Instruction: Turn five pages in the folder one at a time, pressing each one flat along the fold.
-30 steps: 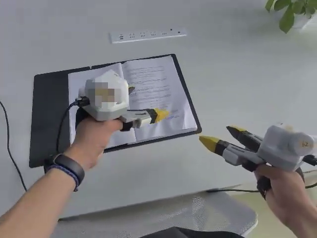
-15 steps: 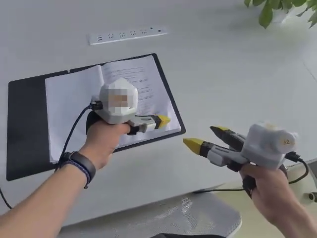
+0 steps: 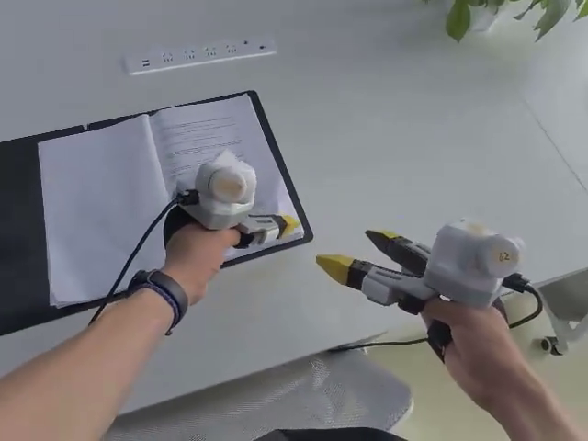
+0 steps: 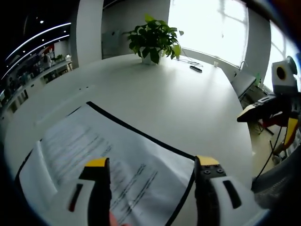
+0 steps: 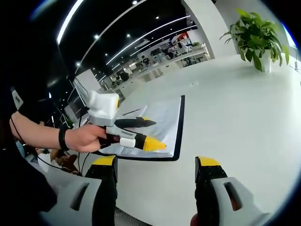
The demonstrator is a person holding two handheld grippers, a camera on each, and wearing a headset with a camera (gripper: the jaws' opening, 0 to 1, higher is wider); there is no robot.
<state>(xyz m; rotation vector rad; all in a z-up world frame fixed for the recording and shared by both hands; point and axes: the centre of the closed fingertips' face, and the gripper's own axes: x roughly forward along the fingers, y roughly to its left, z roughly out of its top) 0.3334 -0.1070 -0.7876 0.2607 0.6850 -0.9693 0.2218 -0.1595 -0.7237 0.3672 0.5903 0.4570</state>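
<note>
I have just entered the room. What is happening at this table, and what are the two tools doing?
A person holds a gripper in each hand at a white table, where a folder lies open. The left gripper, jaws open, is at the near corner of the right page; whether it touches the paper I cannot tell. The right gripper is open and empty, off to the side over bare table.

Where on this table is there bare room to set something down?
The table is bare across the wide stretch right of the folder, between the power strip and the plant. It is crowded at the folder's near right corner, where the open left claw hovers, with the open right claw close by.
</note>
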